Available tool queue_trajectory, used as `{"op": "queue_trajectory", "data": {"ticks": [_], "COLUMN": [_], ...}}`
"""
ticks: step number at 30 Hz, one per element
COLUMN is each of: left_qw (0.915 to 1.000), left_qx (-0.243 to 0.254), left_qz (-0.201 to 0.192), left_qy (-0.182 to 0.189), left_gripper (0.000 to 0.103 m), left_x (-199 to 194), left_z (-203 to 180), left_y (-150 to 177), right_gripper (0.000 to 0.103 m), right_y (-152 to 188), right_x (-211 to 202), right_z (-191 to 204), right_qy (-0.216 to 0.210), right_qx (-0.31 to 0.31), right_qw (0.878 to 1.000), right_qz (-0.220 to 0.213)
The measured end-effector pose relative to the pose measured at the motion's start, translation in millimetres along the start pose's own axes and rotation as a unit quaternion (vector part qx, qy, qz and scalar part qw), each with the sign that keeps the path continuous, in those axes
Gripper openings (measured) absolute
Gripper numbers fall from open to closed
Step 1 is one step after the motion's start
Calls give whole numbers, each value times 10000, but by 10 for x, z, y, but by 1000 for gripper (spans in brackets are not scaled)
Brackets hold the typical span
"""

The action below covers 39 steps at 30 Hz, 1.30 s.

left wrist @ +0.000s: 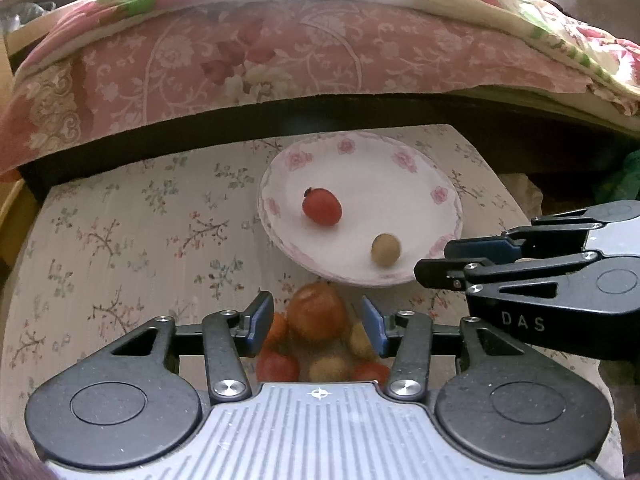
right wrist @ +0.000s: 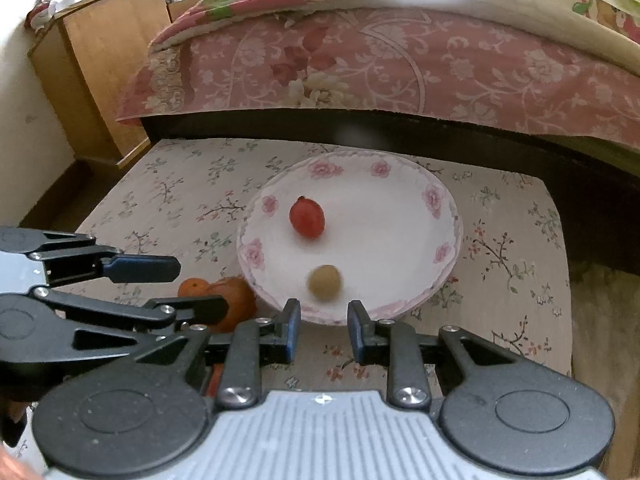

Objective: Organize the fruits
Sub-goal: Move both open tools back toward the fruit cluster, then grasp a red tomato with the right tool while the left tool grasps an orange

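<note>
hovering above a pile of fruit, the left gripper (left wrist: 318, 322) has its jaws spread wide and grips nothing; its blue-padded fingers (left wrist: 259, 312) stand on either side of a large orange-red fruit (left wrist: 317, 316) without touching it. this big fruit tops the heap on the near part of the floral tablecloth (left wrist: 132, 240), just in front of the plate's near rim. around it in the left wrist view lie a small orange fruit (left wrist: 278, 328) on the left, a red tomato-like fruit (left wrist: 276, 366) nearer still, a tan round fruit (left wrist: 329, 367) in the middle, another tan one (left wrist: 360, 340) on the right and a red one (left wrist: 370, 372) at the near right, all blurred. a white plate with pink flowers on its rim (right wrist: 320, 170) sits on the far half of the cloth and holds two pieces: a red oval fruit (right wrist: 307, 217) toward its far left and a tan round fruit (right wrist: 324, 277) near its near edge, well apart from each other. the right gripper (right wrist: 324, 326) is also open and empty, poised just over the near rim of the plate, with the tan fruit straight ahead of its gap. seen from the left wrist, it reaches in from the right, fingertips beside the plate's right rim. behind the table, a bed with a pink floral bedspread (right wrist: 400, 68) runs across the far side, and a wooden cabinet (right wrist: 100, 60) stands at the far left.
</note>
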<state>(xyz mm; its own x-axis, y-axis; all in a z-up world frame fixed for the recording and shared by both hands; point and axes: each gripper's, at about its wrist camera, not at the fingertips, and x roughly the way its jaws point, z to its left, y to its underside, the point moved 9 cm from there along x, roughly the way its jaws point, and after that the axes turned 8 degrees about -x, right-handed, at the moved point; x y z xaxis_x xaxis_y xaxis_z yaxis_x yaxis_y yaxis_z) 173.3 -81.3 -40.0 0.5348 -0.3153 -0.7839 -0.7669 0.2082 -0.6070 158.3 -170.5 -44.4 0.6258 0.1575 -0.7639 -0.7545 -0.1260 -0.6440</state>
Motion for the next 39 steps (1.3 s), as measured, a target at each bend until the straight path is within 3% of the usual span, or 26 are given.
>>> {"op": "queue_trajectory", "data": {"ticks": [20, 30, 39], "left_qw": [9998, 9991, 9987], "left_qx": [-85, -6, 21], "left_qz": [188, 415, 506], "left_qy": [-56, -86, -15], "left_gripper": [61, 63, 66], "left_x": [-360, -371, -363], "left_z": [152, 220, 254], "left_y": [437, 708, 763], "right_gripper": [27, 27, 27], "right_y": [298, 433, 501], "right_x": [-247, -178, -12], "right_z": [320, 489, 633], "right_qy": [-237, -398, -482], "right_qx": [58, -164, -504], "right_qw": [9997, 9986, 9964], "right_qz": [98, 300, 490]}}
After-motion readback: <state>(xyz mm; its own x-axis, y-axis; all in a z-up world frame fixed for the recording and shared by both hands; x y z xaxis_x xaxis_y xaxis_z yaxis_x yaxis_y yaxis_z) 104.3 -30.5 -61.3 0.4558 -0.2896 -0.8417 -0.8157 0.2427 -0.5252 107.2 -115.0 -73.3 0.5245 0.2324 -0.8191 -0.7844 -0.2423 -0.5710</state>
